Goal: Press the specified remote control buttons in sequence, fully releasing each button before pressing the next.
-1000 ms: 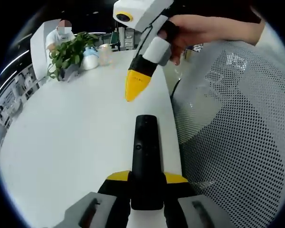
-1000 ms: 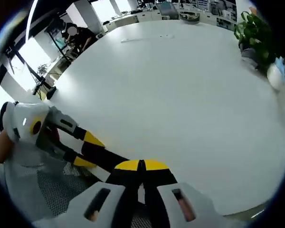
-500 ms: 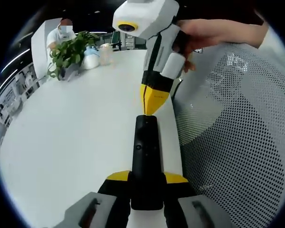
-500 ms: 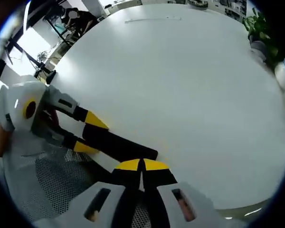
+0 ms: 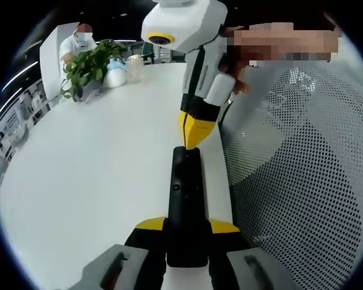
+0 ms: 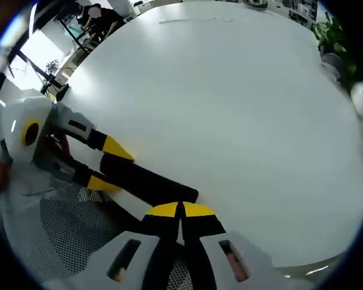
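In the left gripper view we see our left tongs [image 5: 187, 232] rising from the bottom, their two yellow-tipped jaws clamped on the near end of one black remote control [image 5: 186, 199]. The remote points straight away from us, lying along the right edge of the white desk [image 5: 97, 181], beside a white mesh chair back [image 5: 296, 181]. From the top of this view our right tongs [image 5: 192, 136] come down almost upright, held by a hand [image 5: 254, 51] at the upper right. Their yellow tip is pressed together into a single point, and that point touches the far end of the remote.

At the far left of the desk stands one potted green plant [image 5: 91, 66], with a pale bag or container [image 5: 116, 74] just beside it. A person [image 5: 72, 43] sits behind the plant.

In the right gripper view we see the left tongs [image 6: 106, 166] entering from the left, white-bodied, one yellow-tipped jaw on each side of the remote [image 6: 148, 181]. The remote runs diagonally toward the bottom centre. There the right tongs [image 6: 181, 211] are closed, jaws together, their tip meeting the end of the remote. The plant [image 6: 339, 36] sits at the far right edge of the desk [image 6: 230, 109].
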